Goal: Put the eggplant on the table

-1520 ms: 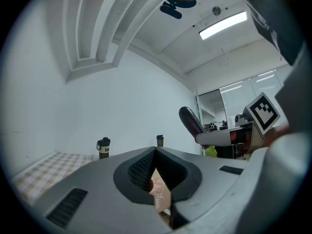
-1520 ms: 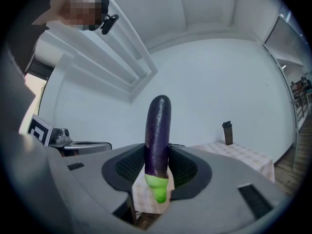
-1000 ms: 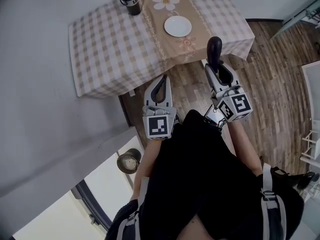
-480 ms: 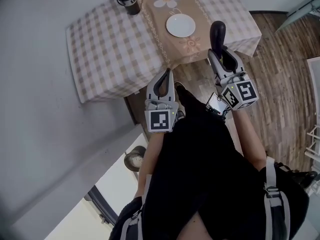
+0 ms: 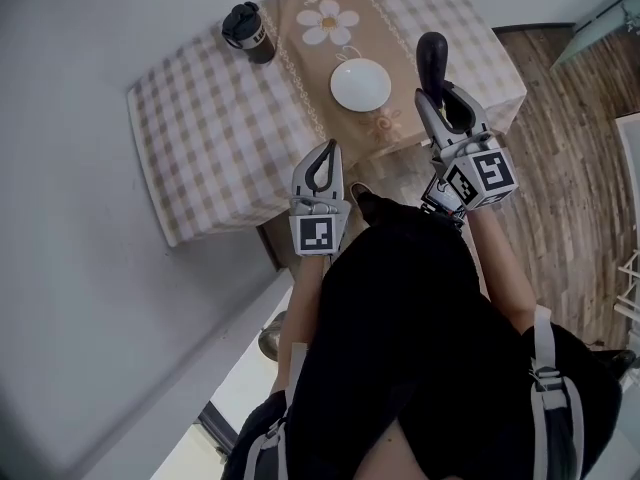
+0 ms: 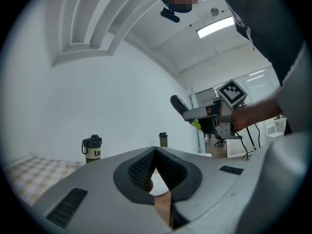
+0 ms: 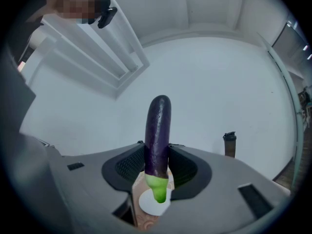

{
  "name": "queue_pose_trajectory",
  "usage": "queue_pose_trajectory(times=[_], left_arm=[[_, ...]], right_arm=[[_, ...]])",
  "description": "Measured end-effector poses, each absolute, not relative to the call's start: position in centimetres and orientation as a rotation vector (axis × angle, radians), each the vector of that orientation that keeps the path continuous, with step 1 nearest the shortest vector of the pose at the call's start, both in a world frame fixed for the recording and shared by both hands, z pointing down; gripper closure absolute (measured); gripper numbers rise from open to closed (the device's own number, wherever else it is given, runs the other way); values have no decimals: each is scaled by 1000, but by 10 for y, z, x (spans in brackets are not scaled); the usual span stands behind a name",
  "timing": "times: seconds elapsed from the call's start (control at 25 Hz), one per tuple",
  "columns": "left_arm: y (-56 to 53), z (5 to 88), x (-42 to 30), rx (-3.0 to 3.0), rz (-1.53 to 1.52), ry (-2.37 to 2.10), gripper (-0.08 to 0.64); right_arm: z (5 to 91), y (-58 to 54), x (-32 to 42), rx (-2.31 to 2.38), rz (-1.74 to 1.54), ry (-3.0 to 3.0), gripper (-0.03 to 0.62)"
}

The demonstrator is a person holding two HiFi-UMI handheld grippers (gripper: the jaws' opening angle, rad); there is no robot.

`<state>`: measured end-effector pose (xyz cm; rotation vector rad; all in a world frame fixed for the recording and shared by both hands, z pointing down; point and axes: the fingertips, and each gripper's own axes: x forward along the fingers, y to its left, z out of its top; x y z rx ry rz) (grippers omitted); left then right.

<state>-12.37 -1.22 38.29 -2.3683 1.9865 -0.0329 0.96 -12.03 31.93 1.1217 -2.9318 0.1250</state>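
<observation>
Clamping eggplant [image 7: 158, 126] upright, right claw [image 7: 156, 150]; bottle [image 6: 92, 149] label shows "LU".

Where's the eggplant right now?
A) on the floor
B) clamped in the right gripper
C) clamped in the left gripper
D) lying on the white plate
B: the right gripper view shows the eggplant standing between the right gripper's pads, green stem end towards the camera. The left gripper is shut on nothing, and the white plate is bare.
</observation>
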Motion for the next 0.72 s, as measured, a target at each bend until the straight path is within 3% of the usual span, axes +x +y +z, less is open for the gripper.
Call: queue_pose_trajectory(times=[0.72], left_arm=[[-106,481,-128,-2444,-112,1995,548]], right_arm=[[340,-233,23,1197,120,-2930,436]])
